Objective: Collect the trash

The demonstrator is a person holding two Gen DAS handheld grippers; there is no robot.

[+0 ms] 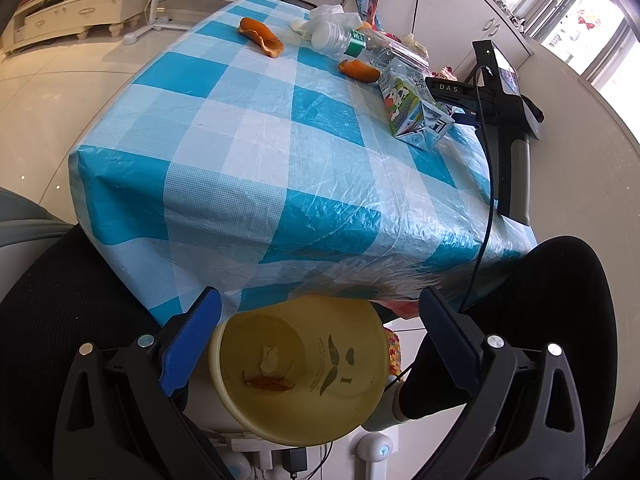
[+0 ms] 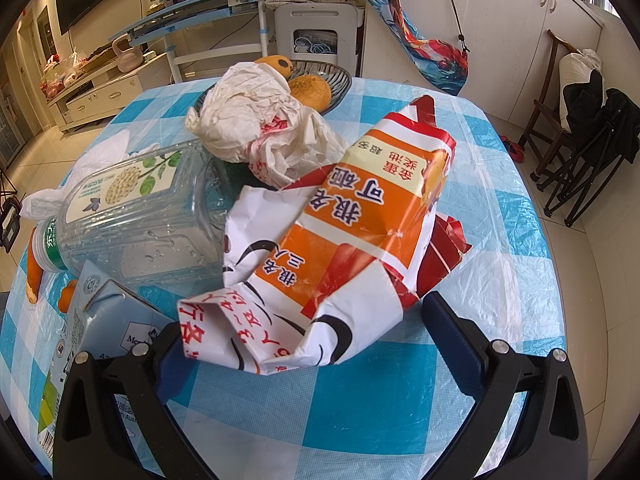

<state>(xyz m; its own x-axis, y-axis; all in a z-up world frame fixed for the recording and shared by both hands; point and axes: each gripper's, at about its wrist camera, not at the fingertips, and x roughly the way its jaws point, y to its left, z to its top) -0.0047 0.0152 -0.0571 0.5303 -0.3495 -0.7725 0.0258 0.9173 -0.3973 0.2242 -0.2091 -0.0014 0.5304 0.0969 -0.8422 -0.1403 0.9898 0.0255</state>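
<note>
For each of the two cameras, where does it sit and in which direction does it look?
Left wrist: sits on the left gripper, low at the table's near edge, above the yellow bin, looking across the checked tablecloth; open jaws and the person's dark-clad legs show.
Right wrist: sits on the right gripper, above the table, facing the orange snack wrapper; open jaws show.
Shared: the plastic bottle, milk carton and tablecloth.

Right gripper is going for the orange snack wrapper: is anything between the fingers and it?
Nothing visible. The right gripper is open, and the crumpled end of the orange snack wrapper already lies between its fingers. The milk carton and the plastic bottle lie off to the left, outside the gap.
</note>
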